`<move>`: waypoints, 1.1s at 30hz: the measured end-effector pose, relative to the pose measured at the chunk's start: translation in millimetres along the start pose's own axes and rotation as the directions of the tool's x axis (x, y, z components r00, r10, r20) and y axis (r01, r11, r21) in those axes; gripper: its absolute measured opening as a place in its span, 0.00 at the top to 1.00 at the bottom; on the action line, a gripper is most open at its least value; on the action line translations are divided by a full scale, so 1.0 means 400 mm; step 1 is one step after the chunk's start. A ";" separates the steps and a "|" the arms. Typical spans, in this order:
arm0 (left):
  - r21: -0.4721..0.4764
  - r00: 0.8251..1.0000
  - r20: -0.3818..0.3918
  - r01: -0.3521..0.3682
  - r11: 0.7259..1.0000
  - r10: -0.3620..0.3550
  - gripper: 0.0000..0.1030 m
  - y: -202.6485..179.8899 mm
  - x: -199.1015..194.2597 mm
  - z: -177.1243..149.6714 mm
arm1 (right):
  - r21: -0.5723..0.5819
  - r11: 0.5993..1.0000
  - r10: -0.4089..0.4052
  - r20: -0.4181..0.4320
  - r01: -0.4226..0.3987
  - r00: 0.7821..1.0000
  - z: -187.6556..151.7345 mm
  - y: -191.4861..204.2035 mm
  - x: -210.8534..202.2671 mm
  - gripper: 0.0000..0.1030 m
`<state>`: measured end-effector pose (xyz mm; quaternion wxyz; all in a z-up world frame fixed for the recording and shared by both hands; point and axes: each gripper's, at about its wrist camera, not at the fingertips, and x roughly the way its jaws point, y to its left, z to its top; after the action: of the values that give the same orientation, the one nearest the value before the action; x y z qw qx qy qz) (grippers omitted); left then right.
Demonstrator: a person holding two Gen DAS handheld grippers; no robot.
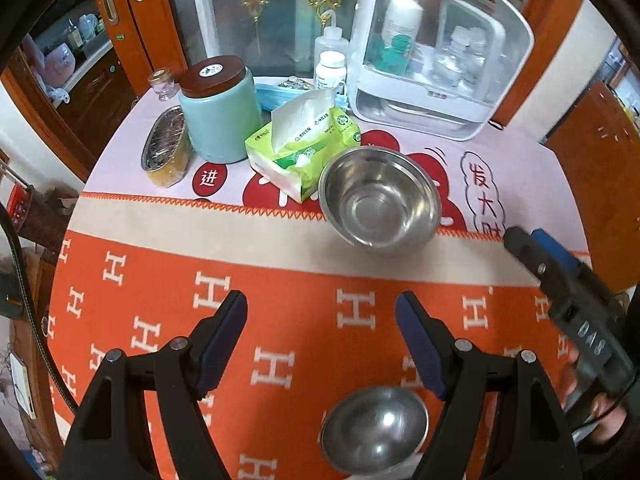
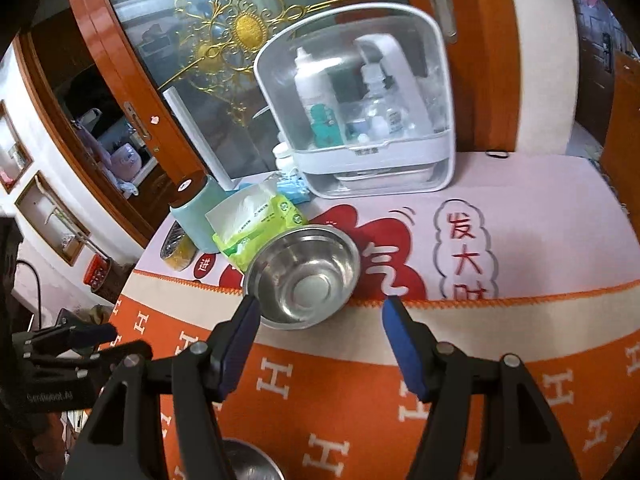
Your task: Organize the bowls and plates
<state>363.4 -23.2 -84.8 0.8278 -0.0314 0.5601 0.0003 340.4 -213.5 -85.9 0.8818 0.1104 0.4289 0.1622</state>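
A larger steel bowl stands upright where the orange-and-cream cloth meets the pink mat. A smaller steel bowl sits near the table's front, low between the arms of my left gripper, which is open and holds nothing. At the right edge of that view my right gripper reaches in. In the right wrist view my right gripper is open just in front of the larger bowl, its left fingertip close beside the rim. The smaller bowl peeks in at the bottom. My left gripper shows at the left.
Behind the larger bowl lie a green tissue pack, a teal jar with a brown lid, a foil-covered oval dish and a white storage box with bottles. Wooden doors stand behind; the table's edge drops off at the left.
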 end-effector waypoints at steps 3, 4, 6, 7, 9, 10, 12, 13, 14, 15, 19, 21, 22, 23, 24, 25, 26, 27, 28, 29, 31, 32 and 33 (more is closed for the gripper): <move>-0.005 1.000 0.000 0.002 1.000 -0.002 0.27 -0.006 0.049 0.016 | 0.003 1.000 0.019 0.016 -0.019 1.000 -0.011 -0.006 0.040 0.38; -0.007 1.000 -0.002 0.002 1.000 -0.002 0.27 -0.007 0.066 0.020 | 0.007 1.000 0.027 0.019 -0.027 0.999 -0.014 -0.008 0.056 0.38; -0.007 1.000 -0.006 0.010 1.000 -0.010 0.27 -0.011 0.103 0.027 | 0.015 0.999 0.037 0.022 -0.038 0.999 -0.017 -0.014 0.080 0.38; -0.006 1.000 -0.006 0.014 1.000 -0.014 0.27 -0.012 0.120 0.030 | 0.023 0.999 0.044 0.026 -0.044 0.999 -0.019 -0.019 0.092 0.38; -0.008 1.000 0.001 0.018 1.000 -0.018 0.27 -0.013 0.151 0.037 | 0.040 0.998 0.052 0.032 -0.053 0.998 -0.024 -0.027 0.111 0.38; -0.015 1.000 0.006 0.021 1.000 -0.021 0.27 -0.012 0.168 0.040 | 0.051 0.997 0.048 0.026 -0.049 0.999 -0.030 -0.032 0.127 0.38; -0.033 0.999 0.021 0.039 0.999 -0.038 0.27 -0.010 0.195 0.045 | 0.068 0.997 0.038 0.015 -0.039 0.999 -0.037 -0.040 0.150 0.38; -0.043 0.998 0.030 0.049 0.998 -0.048 0.27 -0.007 0.207 0.046 | 0.081 0.996 0.039 0.008 -0.040 0.999 -0.042 -0.046 0.165 0.38; -0.053 0.998 0.039 0.058 0.997 -0.056 0.27 -0.004 0.217 0.047 | 0.090 0.995 0.044 0.004 -0.045 0.999 -0.046 -0.050 0.176 0.38; -0.065 0.997 0.046 0.064 0.996 -0.061 0.27 -0.002 0.231 0.048 | 0.096 0.994 0.048 -0.003 -0.047 0.999 -0.048 -0.054 0.188 0.38; -0.094 0.996 0.047 0.076 0.993 -0.072 0.27 0.002 0.280 0.051 | 0.106 0.993 0.046 -0.031 -0.043 0.998 -0.063 -0.061 0.229 0.38; -0.103 0.997 0.040 0.076 0.992 -0.073 0.27 0.003 0.304 0.052 | 0.116 0.992 0.050 -0.034 -0.046 0.998 -0.069 -0.067 0.242 0.38; -0.107 0.997 0.038 0.078 0.991 -0.074 0.27 0.003 0.314 0.053 | 0.120 0.992 0.053 -0.034 -0.048 0.998 -0.072 -0.069 0.247 0.38; -0.111 0.996 0.036 0.079 0.991 -0.076 0.27 0.002 0.323 0.053 | 0.123 0.991 0.055 -0.035 -0.050 0.998 -0.074 -0.071 0.250 0.39; -0.113 0.996 0.035 0.083 0.990 -0.079 0.27 0.000 0.333 0.053 | 0.129 0.990 0.060 -0.038 -0.055 0.997 -0.076 -0.073 0.255 0.40; -0.112 0.996 0.034 0.085 0.990 -0.082 0.27 -0.002 0.340 0.054 | 0.131 0.990 0.067 -0.043 -0.061 0.997 -0.078 -0.075 0.261 0.42; -0.109 0.996 0.032 0.088 0.990 -0.085 0.27 -0.005 0.346 0.053 | 0.133 0.989 0.068 -0.045 -0.061 0.997 -0.078 -0.076 0.265 0.46; -0.104 0.996 0.030 0.090 0.990 -0.087 0.27 -0.008 0.353 0.053 | 0.134 0.989 0.064 -0.048 -0.057 0.997 -0.079 -0.076 0.270 0.48; -0.101 0.996 0.029 0.091 0.991 -0.089 0.27 -0.012 0.359 0.053 | 0.133 0.990 0.062 -0.052 -0.054 0.997 -0.081 -0.076 0.274 0.51; -0.100 0.995 0.030 0.093 0.991 -0.091 0.27 -0.015 0.363 0.054 | 0.131 0.990 0.062 -0.055 -0.055 0.997 -0.083 -0.075 0.279 0.56; -0.100 0.994 0.033 0.104 0.990 -0.101 0.28 -0.019 0.371 0.054 | 0.128 0.990 0.069 -0.058 -0.061 0.996 -0.086 -0.072 0.286 0.61; -0.103 0.994 0.038 0.108 0.989 -0.105 0.28 -0.021 0.374 0.053 | 0.127 0.990 0.075 -0.057 -0.067 0.996 -0.086 -0.070 0.288 0.65; -0.104 0.994 0.041 0.109 0.989 -0.106 0.29 -0.022 0.374 0.054 | 0.125 0.990 0.076 -0.056 -0.069 0.996 -0.087 -0.067 0.288 0.66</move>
<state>439.5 -35.8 -215.1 0.8335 -0.1055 0.5422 -0.0141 384.6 -192.5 -198.9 0.8534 0.1751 0.4604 0.1707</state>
